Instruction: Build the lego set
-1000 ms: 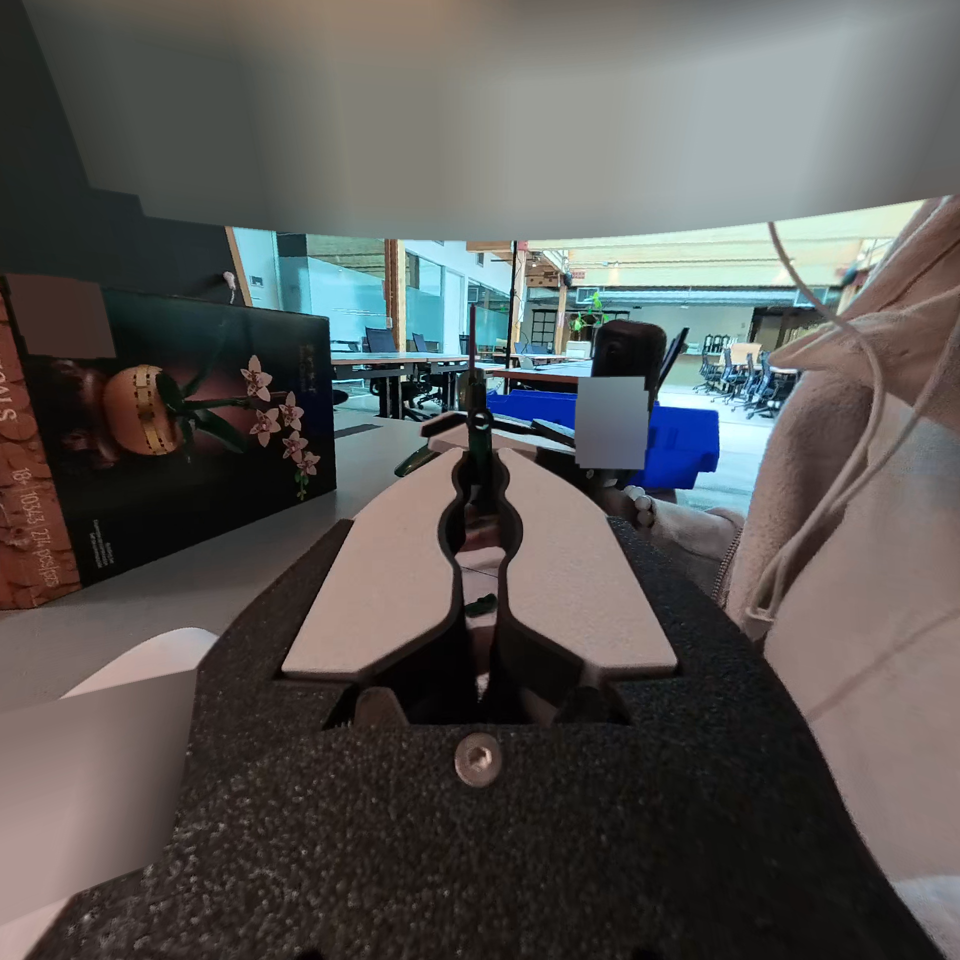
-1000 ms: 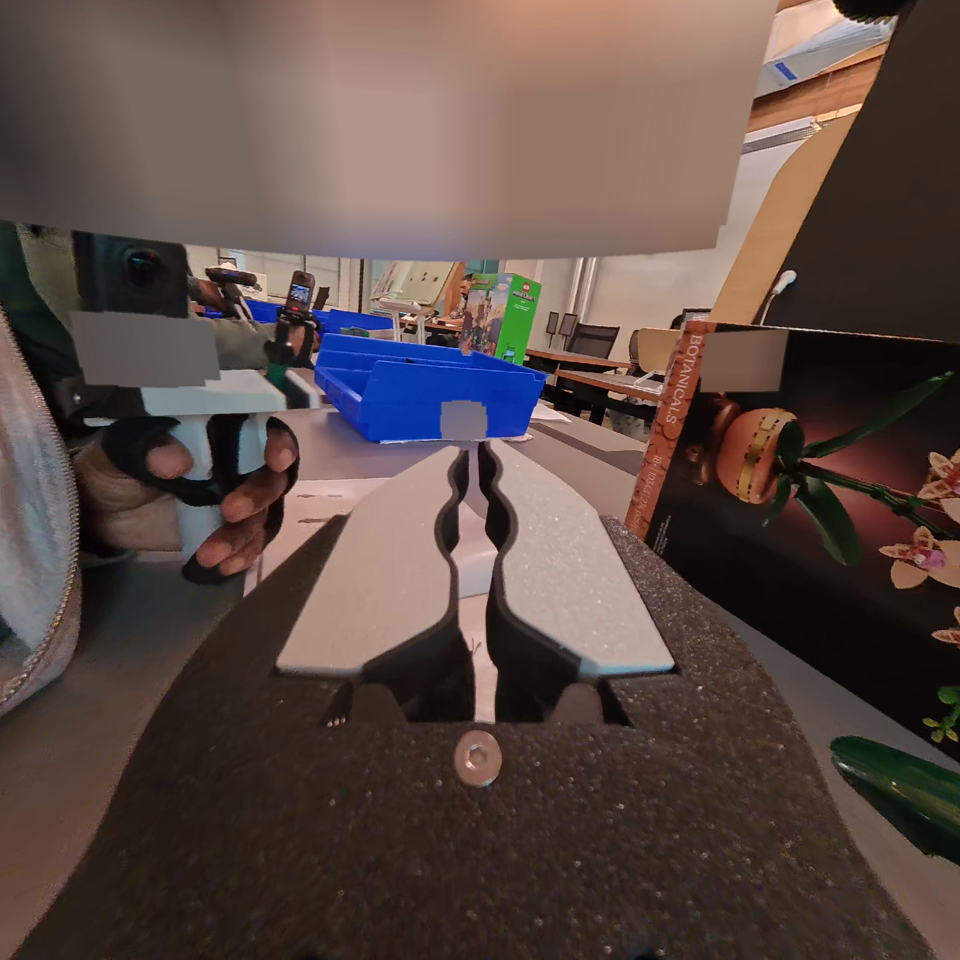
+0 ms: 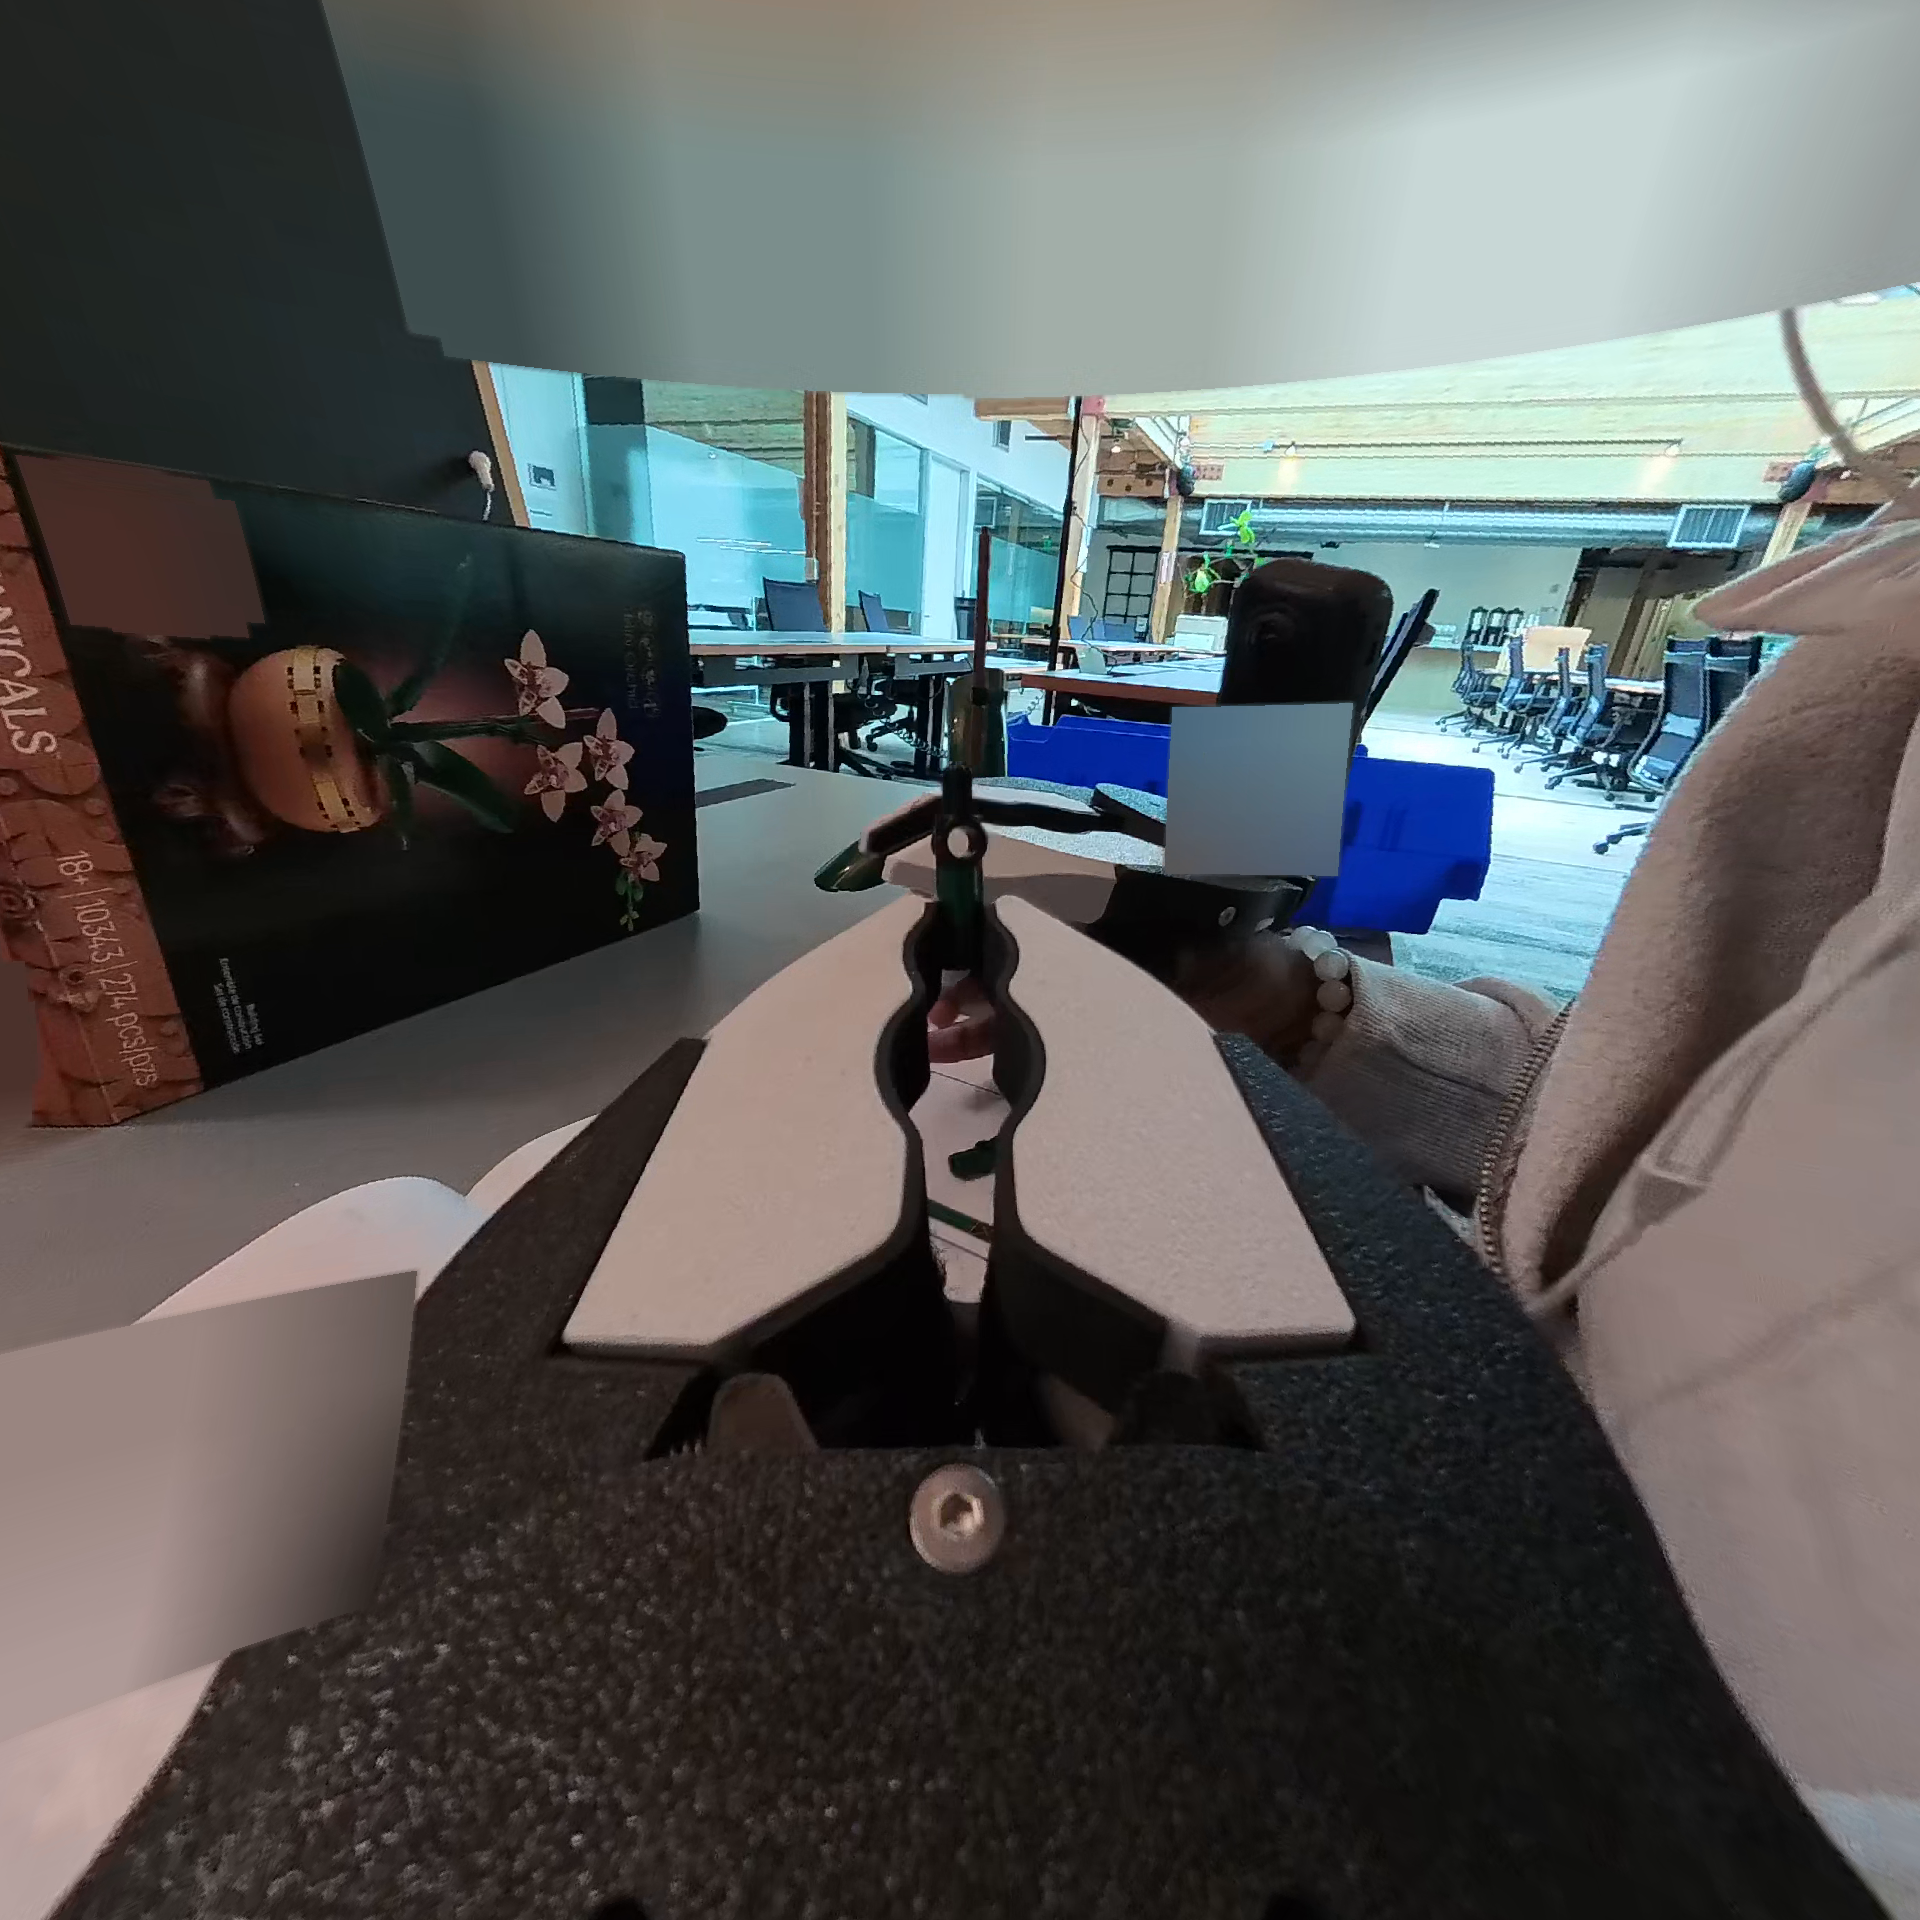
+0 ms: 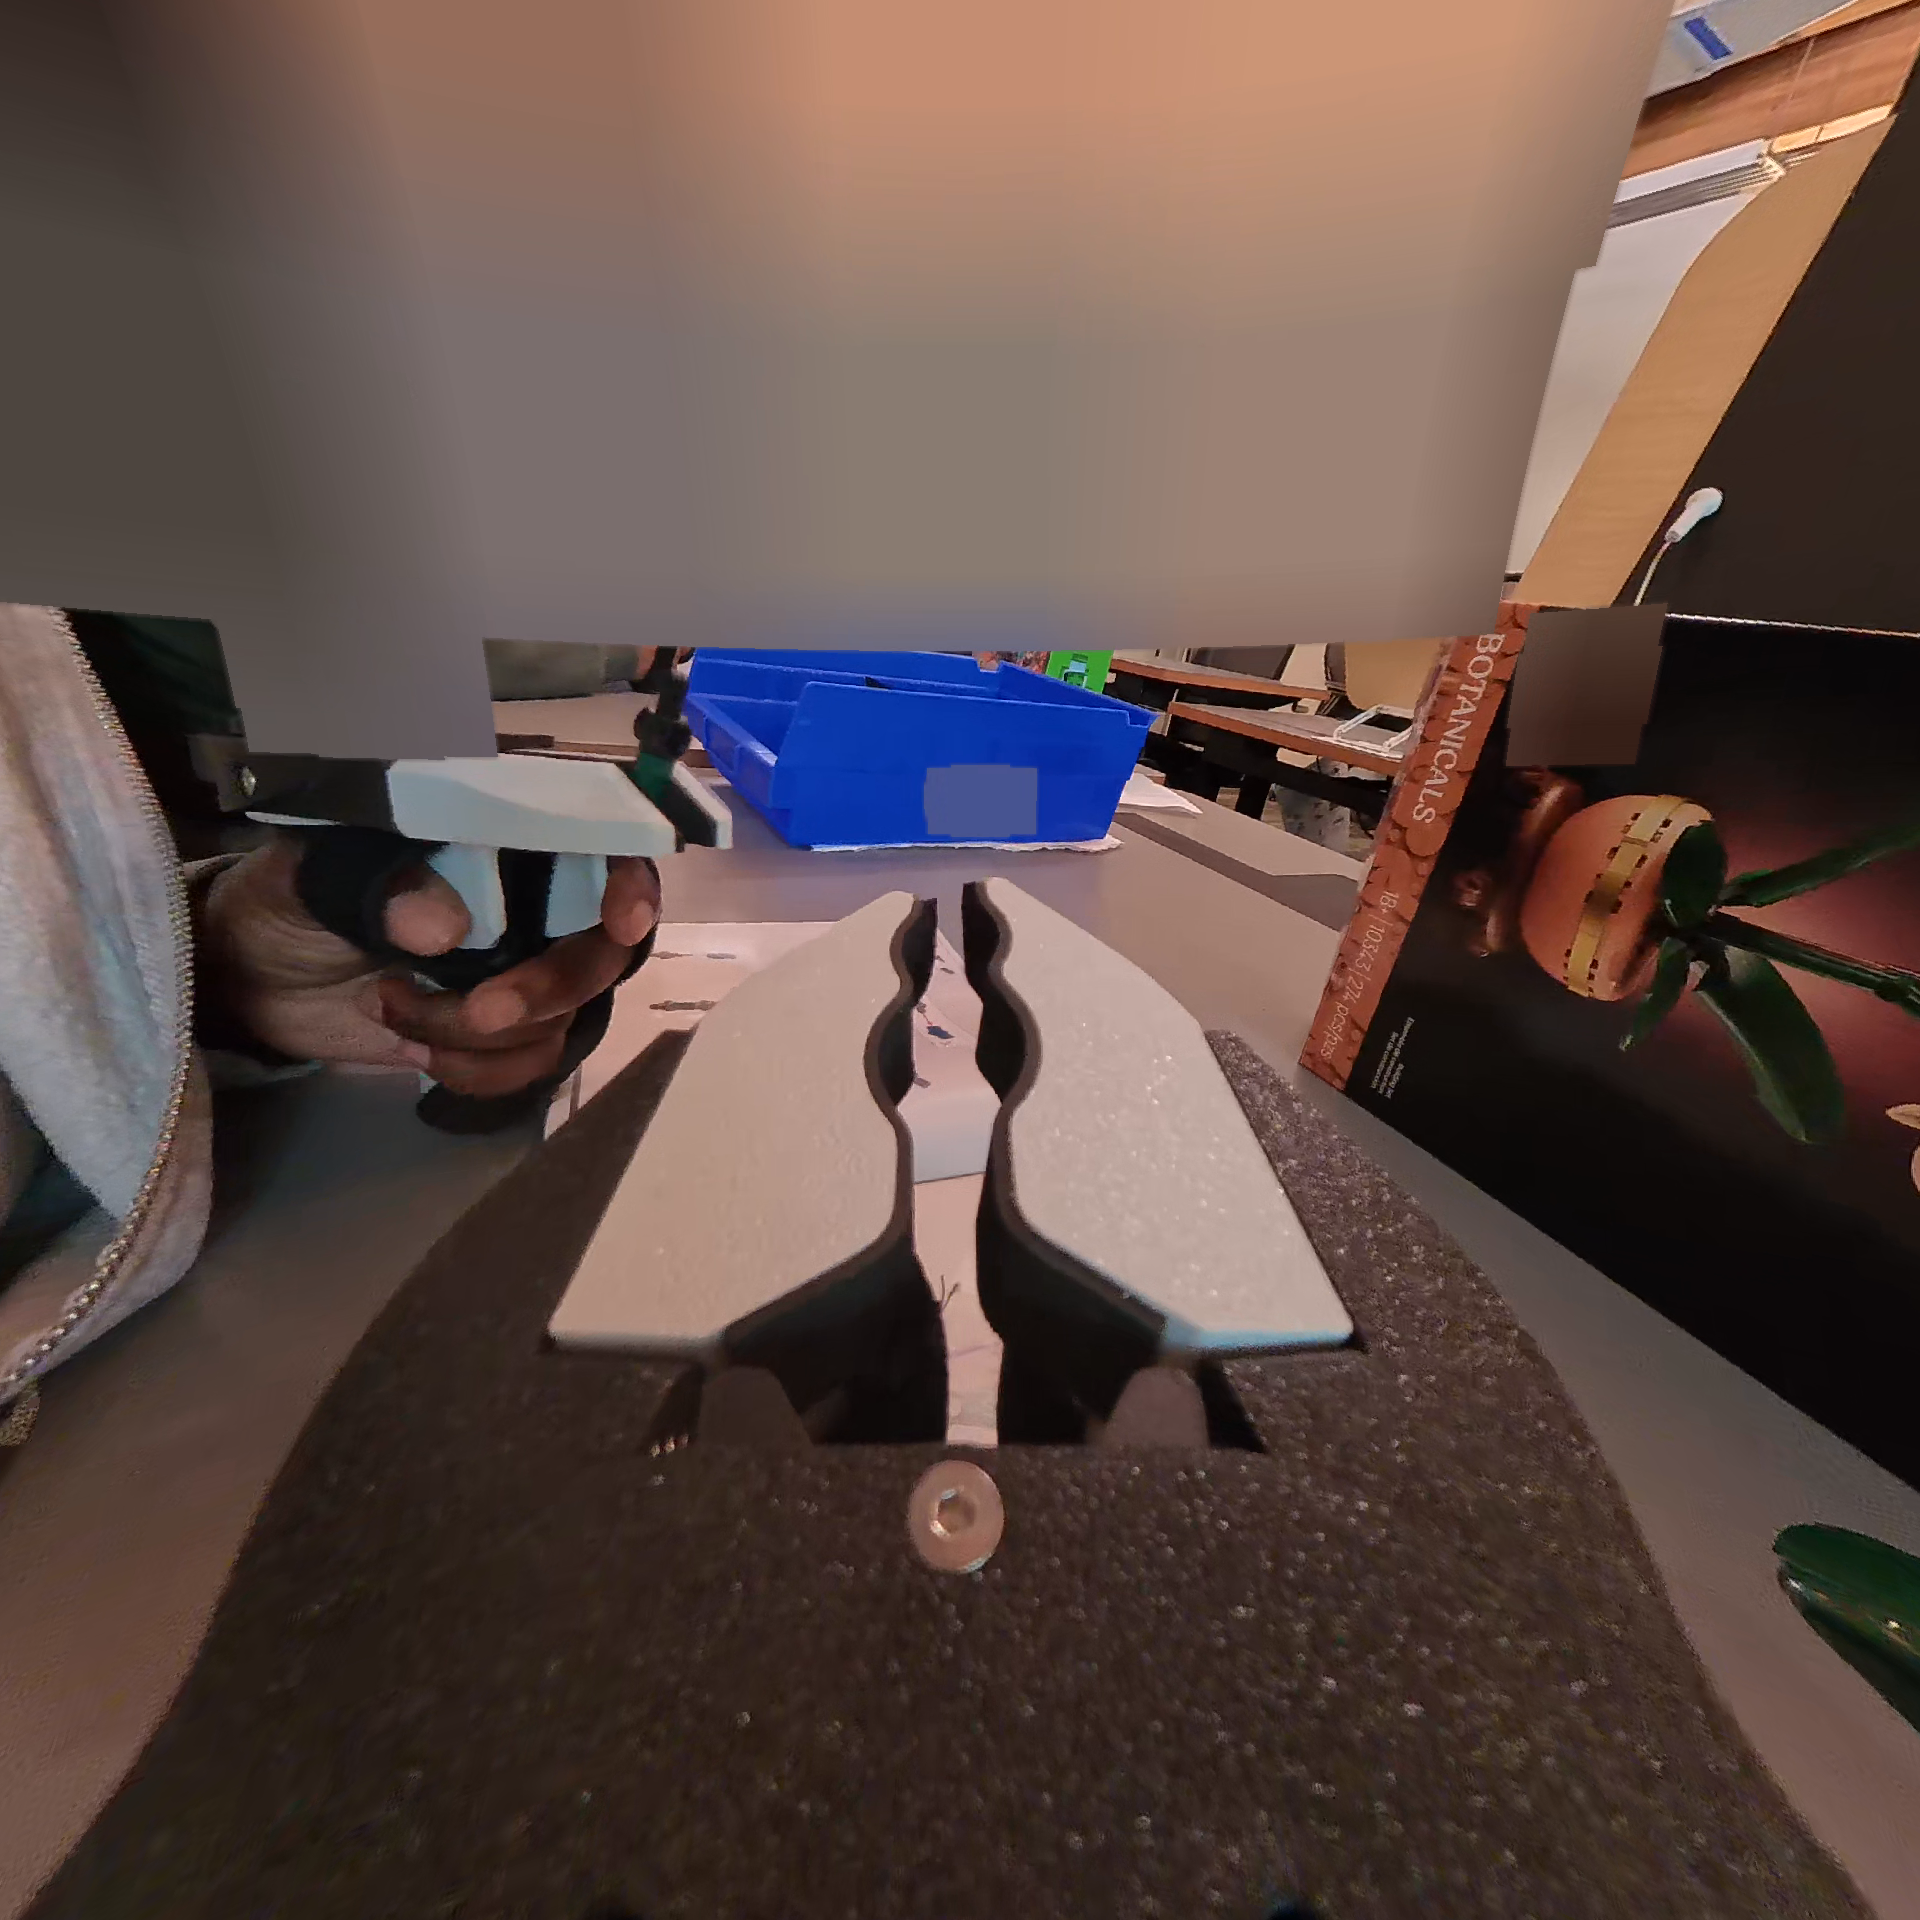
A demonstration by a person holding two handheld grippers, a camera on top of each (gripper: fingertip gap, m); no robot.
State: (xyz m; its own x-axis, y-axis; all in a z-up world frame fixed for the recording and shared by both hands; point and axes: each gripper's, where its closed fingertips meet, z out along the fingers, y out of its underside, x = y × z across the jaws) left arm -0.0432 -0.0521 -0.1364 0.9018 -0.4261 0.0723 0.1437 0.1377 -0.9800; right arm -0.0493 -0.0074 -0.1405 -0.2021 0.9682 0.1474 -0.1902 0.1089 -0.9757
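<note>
The left hand-held gripper (image 3: 958, 914) pinches a green stem (image 3: 958, 862). The right hand-held gripper (image 4: 940, 899) is nearly closed, holding nothing. A blue bin (image 4: 894, 758) sits mid-frame, a box (image 4: 1662, 935) at right.

Box (image 4: 1662, 935) stands right of bin (image 4: 914, 769) on table (image 4: 1195, 935).

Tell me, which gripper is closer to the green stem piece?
Left. The left gripper is shut on the stem, which stands upright from its tips. The right gripper holds nothing, jaws slightly apart, and sits off to one side of the stem.
</note>
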